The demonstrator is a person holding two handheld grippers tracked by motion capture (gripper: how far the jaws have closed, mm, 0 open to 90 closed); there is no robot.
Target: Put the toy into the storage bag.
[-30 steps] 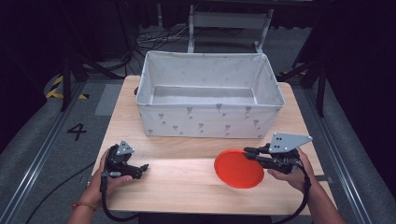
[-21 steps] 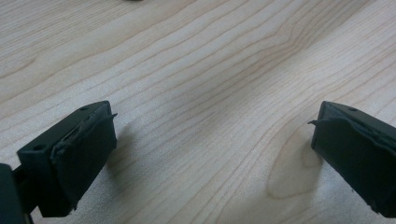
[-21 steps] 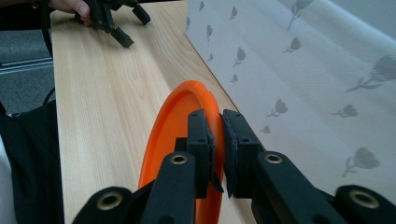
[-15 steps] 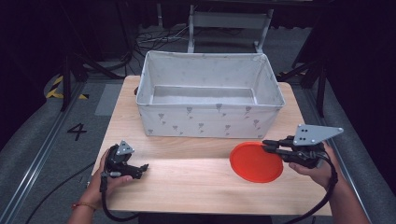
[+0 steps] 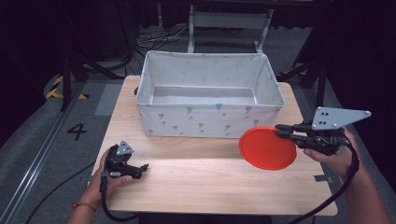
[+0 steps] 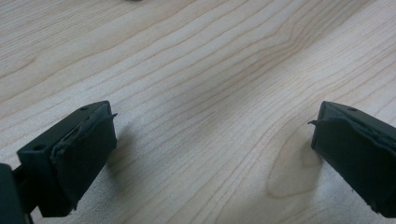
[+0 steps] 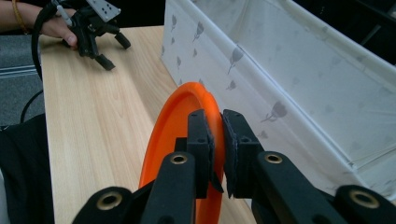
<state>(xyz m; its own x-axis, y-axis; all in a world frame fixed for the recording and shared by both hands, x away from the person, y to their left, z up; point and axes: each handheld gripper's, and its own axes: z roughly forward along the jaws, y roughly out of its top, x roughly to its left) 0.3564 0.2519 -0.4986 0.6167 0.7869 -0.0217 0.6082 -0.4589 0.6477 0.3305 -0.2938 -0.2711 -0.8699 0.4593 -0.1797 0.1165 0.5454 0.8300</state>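
An orange plate [image 5: 267,148] hangs above the table's right side, in front of the white fabric bin [image 5: 210,119]. My right gripper [image 5: 283,132] is shut on the plate's right rim. In the right gripper view the plate [image 7: 177,126] stands on edge, its rim pinched between the black pads, with the bin's wall [image 7: 280,84] just to the right. My left gripper [image 5: 142,168] rests on the wooden table [image 5: 196,186] at the front left, jaws open. The left gripper view has its two pads [image 6: 84,149] wide apart over bare wood with nothing between them.
The bin takes up the far half of the table and looks empty inside. Bare wood lies between the two hands. Off the table's left edge, the floor [image 5: 77,131] bears a painted number. A metal frame [image 5: 229,23] stands behind the bin.
My right gripper has lifted the orange plate off the table and carried it to the right, tilting it up. The left gripper has stayed put.
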